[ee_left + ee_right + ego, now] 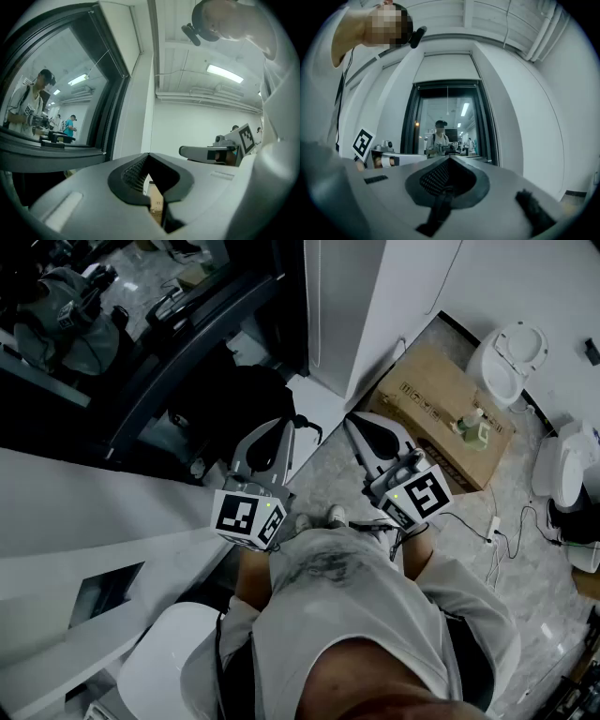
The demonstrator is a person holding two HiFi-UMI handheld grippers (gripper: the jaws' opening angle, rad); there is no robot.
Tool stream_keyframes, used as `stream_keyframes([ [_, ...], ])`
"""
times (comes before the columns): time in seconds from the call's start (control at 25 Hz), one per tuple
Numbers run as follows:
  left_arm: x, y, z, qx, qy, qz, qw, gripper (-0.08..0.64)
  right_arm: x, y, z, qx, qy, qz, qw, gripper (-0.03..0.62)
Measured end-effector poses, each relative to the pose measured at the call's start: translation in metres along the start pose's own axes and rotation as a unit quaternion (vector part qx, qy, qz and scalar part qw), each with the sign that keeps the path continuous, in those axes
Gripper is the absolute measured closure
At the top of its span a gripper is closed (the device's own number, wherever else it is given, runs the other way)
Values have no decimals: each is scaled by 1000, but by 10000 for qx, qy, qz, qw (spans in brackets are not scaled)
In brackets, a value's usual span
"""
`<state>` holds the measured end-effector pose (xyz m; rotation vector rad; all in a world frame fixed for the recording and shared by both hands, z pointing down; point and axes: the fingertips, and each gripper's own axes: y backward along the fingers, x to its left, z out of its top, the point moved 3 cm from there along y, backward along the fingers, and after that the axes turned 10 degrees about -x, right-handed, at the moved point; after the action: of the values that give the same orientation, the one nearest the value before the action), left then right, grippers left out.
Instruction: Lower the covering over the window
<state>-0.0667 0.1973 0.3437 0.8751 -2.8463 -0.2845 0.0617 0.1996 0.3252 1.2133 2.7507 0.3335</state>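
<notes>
The window (447, 124) has a dark frame and bare glass that reflects the person. A white panel (447, 68) sits above it, and a thin cord (447, 105) hangs down the middle of the glass. In the head view the window (141, 324) lies at the upper left. My left gripper (272, 432) and right gripper (367, 427) are held side by side at waist height, short of the window. Both are shut with nothing between the jaws. The left gripper view shows the left gripper (149, 157) shut, the window frame (101, 70) at its left and the right gripper's body (220, 150) beside it.
A white sill (94, 493) runs below the window, and a white pillar (347, 306) stands to its right. On the floor at right are a cardboard box (441, 413) with a green bottle (476, 432), white appliances (506, 357) and cables (502, 531). A white seat (169, 662) is at lower left.
</notes>
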Motion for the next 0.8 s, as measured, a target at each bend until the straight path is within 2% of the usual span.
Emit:
stream_keyframes([
  [0.32,-7,-4,-5,45,61,14,10000,554,-7,5,1,-14,-16,-58,10000,575],
  [0.6,-19,-9,-8,54,57,47,10000,554,-12,15,-1,-26,-5,9,10000,575],
  [0.8,-34,-25,-13,76,41,128,9999,554,-31,21,-1,-16,-40,143,9999,575],
])
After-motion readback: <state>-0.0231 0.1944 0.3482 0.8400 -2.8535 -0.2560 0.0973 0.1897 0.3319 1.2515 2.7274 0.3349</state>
